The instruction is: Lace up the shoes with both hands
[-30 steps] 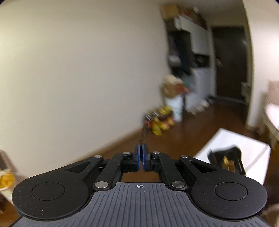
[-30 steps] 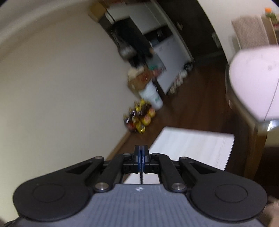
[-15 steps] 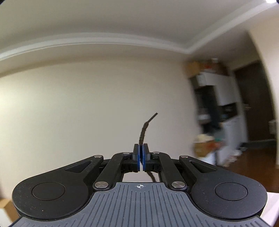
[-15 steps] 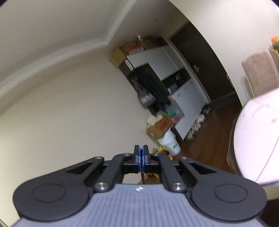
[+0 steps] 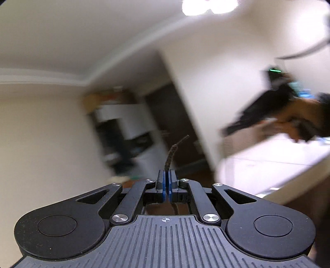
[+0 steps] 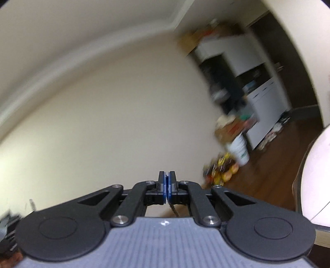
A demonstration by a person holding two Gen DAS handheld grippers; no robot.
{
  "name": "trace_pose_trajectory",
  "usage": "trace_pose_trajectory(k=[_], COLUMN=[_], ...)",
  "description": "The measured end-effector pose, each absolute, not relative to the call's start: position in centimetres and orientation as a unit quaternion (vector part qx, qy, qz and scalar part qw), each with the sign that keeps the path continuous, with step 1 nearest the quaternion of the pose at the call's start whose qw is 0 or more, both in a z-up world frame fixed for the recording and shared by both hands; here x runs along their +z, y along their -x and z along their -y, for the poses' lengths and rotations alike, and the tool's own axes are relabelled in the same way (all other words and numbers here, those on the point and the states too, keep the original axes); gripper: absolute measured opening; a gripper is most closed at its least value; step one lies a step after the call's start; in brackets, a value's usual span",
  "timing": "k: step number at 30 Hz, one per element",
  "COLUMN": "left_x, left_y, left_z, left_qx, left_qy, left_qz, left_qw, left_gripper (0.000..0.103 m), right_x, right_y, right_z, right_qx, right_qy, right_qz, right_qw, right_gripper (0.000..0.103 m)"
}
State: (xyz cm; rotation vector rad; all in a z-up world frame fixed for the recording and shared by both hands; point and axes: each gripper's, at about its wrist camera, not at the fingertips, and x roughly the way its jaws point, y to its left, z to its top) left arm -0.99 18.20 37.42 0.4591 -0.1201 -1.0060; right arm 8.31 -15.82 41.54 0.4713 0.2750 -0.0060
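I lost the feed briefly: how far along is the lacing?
Done: cannot tell, since no shoe shows in either view. In hand: the left gripper is shut on a dark braided shoelace, and the right gripper pinches a lace strand trailing below. Left: threading and tying, presumably.

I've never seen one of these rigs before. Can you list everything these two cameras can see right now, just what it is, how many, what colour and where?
Shoelace end: one, dark brown, sticking up out of the left gripper's closed fingers.
Shoelace strand: one, dark, hanging below the right gripper's closed fingers.
Cabinet: one, white, blurred, by the far wall.
Bucket: one, white, on the wood floor.
Bottles: a blurred cluster, yellow and red, on the floor beside the bucket; count unclear.
Table: one, white, right side of the left view.
Ceiling light: one, white, top of the left view.
Left gripper: black, blue pads, shut on the lace.
Right gripper: black, blue pads, shut on the lace.
Hand: one, blurred, holding the other gripper.
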Motion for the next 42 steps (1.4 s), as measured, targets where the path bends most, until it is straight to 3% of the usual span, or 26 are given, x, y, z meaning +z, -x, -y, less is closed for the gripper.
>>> trace_pose_trajectory(k=[14,19,23,28,34,42], left_x=[27.5,27.4,26.6,25.6,24.7,25.3], left_y=[-2.5,-4.7,-7.0,-8.3,-9.7,-9.6], left_z=[-11.6,-12.2,-13.6,-14.4,-16.5,-18.2], left_qx=[-0.611,-0.593,-0.551,-0.499,-0.459,-0.422], left_qy=[-0.187,-0.184,-0.171,-0.145,-0.111,-0.097], left_qz=[-0.136,-0.197,-0.302,-0.375,-0.411,-0.379], left_qw=[0.757,0.759,0.759,0.768,0.780,0.818], left_gripper=[0.003,0.003,0.003,0.003,0.003,0.003], right_x=[36.1,34.4,33.1,30.1,26.9,28.7], right_y=[-5.4,-6.2,-7.9,-9.7,-12.5,-13.3], right_z=[12.3,11.8,10.7,8.3,5.5,3.9], right_qx=[0.037,0.042,0.070,0.097,0.148,0.162], right_qy=[-0.173,-0.161,-0.128,-0.089,-0.063,-0.052], right_qz=[-0.347,-0.393,-0.436,-0.486,-0.534,-0.525], right_qw=[0.921,0.905,0.888,0.864,0.830,0.834], right_gripper=[0.003,0.003,0.003,0.003,0.003,0.003])
